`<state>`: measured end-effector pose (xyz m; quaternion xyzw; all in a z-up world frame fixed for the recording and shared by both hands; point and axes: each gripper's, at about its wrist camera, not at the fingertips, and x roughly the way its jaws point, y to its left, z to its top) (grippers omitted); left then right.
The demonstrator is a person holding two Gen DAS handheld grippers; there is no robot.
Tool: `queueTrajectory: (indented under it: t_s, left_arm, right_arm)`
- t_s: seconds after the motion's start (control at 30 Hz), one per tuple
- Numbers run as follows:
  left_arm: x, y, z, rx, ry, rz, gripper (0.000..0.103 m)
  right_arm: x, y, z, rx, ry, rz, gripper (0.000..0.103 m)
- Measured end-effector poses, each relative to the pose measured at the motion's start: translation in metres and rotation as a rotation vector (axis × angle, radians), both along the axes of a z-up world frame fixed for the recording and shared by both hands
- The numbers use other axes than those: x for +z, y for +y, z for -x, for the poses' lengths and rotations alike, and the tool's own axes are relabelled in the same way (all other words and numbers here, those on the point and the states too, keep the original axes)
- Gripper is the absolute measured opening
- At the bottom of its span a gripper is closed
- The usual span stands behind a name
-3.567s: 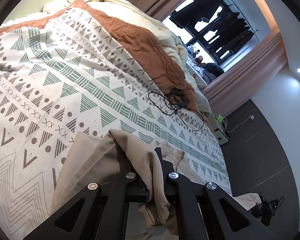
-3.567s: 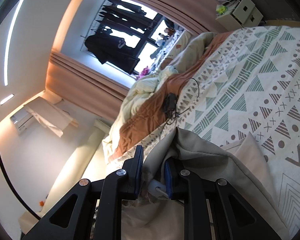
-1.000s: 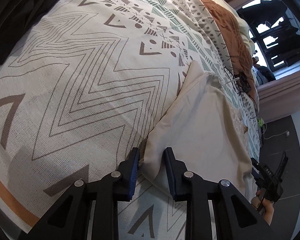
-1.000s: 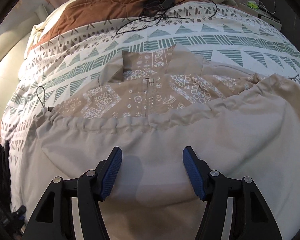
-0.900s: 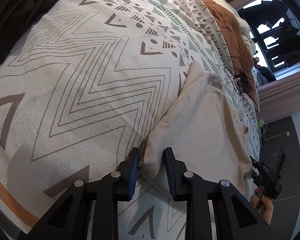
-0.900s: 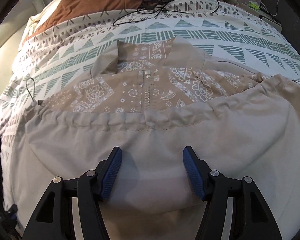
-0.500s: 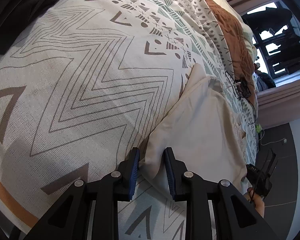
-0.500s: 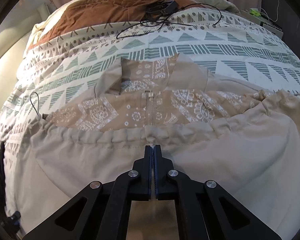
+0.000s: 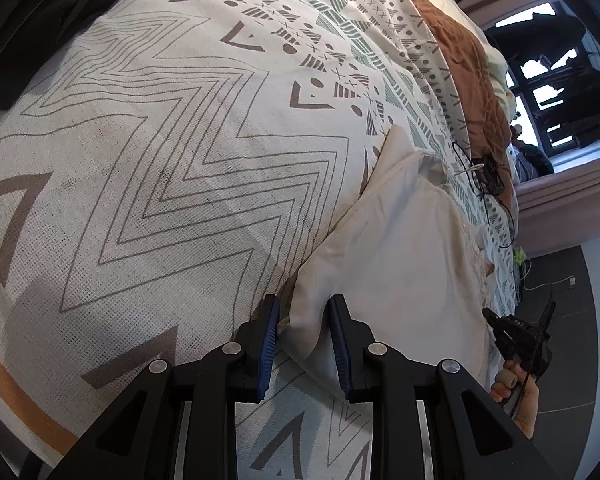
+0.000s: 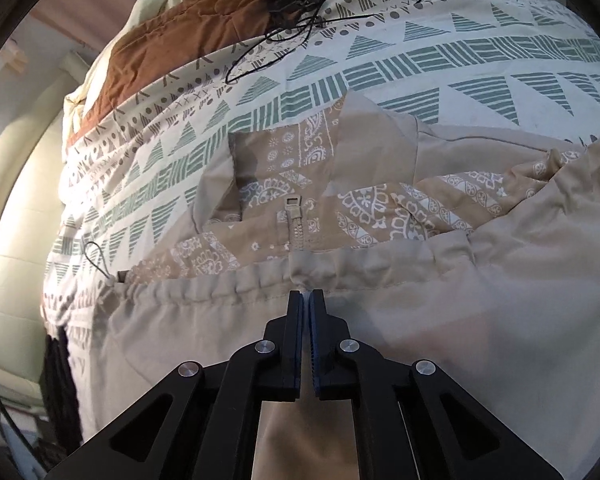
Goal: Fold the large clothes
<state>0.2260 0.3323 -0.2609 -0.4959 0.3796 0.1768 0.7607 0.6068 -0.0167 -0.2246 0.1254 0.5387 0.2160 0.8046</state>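
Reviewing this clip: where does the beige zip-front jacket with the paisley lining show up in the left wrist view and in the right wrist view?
Left wrist view: the beige zip-front jacket lies right of centre, running up the bed, its near corner between the left gripper fingers.
Right wrist view: it fills the lower half, the lining and zip at centre, the right gripper at its gathered hem.
Shared landmark: the tangled black cable by the rust-brown quilt.

Patterned bed (image 9: 204, 168) under beige jacket (image 10: 439, 320), black cable (image 10: 300, 20), rust quilt (image 10: 188, 40).
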Motion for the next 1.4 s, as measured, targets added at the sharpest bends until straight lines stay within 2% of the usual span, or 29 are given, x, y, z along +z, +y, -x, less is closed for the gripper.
queueTrajectory:
  t_s: [0.03, 0.07, 0.1, 0.13, 0.3, 0.33, 0.4, 0.43, 0.47, 0.53, 0.7, 0.93, 1.07, 1.23, 1.4]
  left_arm:
    - [0.000, 0.000, 0.000, 0.004, 0.000, 0.005, 0.027]
    - [0.000, 0.001, 0.000, 0.005, -0.001, 0.008, 0.027]
    - [0.000, 0.001, -0.001, 0.004, -0.002, 0.007, 0.028]
    - [0.001, 0.001, -0.002, -0.002, -0.005, 0.001, 0.029]
    - [0.001, 0.002, -0.002, -0.001, -0.036, 0.034, 0.037]
    - [0.002, 0.002, -0.002, 0.001, -0.039, 0.039, 0.040]
    - [0.004, 0.001, -0.002, 0.000, -0.045, 0.044, 0.045]
    - [0.004, 0.000, -0.001, 0.001, -0.051, 0.047, 0.048]
    - [0.005, -0.001, 0.000, 0.001, -0.056, 0.050, 0.051]
    - [0.005, -0.004, 0.001, 0.001, -0.064, 0.062, 0.052]
    - [0.006, -0.008, 0.007, 0.006, -0.082, 0.102, 0.052]
    - [-0.005, -0.012, 0.006, 0.023, -0.102, 0.214, 0.053]
    - [-0.007, -0.015, 0.000, 0.056, -0.099, 0.247, 0.053]
    - [-0.005, -0.020, -0.014, 0.093, -0.073, 0.232, 0.053]
    - [-0.001, -0.028, -0.027, 0.121, -0.055, 0.183, 0.059]
  right_arm:
    - [0.003, 0.000, 0.002, 0.011, -0.003, 0.002, 0.024]
    - [0.005, 0.001, 0.004, 0.025, -0.006, 0.004, 0.047]
    - [0.007, 0.001, 0.006, 0.036, -0.013, 0.006, 0.057]
    - [0.010, 0.001, 0.009, 0.045, -0.027, 0.013, 0.061]
    - [0.011, 0.005, 0.010, 0.050, -0.047, 0.028, 0.061]
    - [0.007, 0.007, 0.008, 0.050, -0.045, 0.037, 0.061]
    - [-0.004, 0.016, 0.006, 0.061, -0.038, 0.075, 0.051]
    - [-0.013, 0.021, 0.004, 0.068, -0.022, 0.096, 0.032]
    - [-0.021, 0.024, 0.003, 0.063, -0.014, 0.117, 0.006]
    - [-0.026, 0.021, 0.002, 0.026, -0.044, 0.114, 0.005]
    - [-0.012, 0.024, -0.001, -0.006, -0.110, 0.092, 0.003]
    - [-0.025, 0.021, -0.008, -0.041, -0.086, 0.072, 0.003]
    - [-0.026, 0.020, -0.009, -0.049, -0.080, 0.060, 0.003]
    - [-0.028, 0.018, -0.010, -0.058, -0.070, 0.042, 0.003]
    - [-0.030, 0.017, -0.013, -0.069, -0.070, 0.026, 0.003]
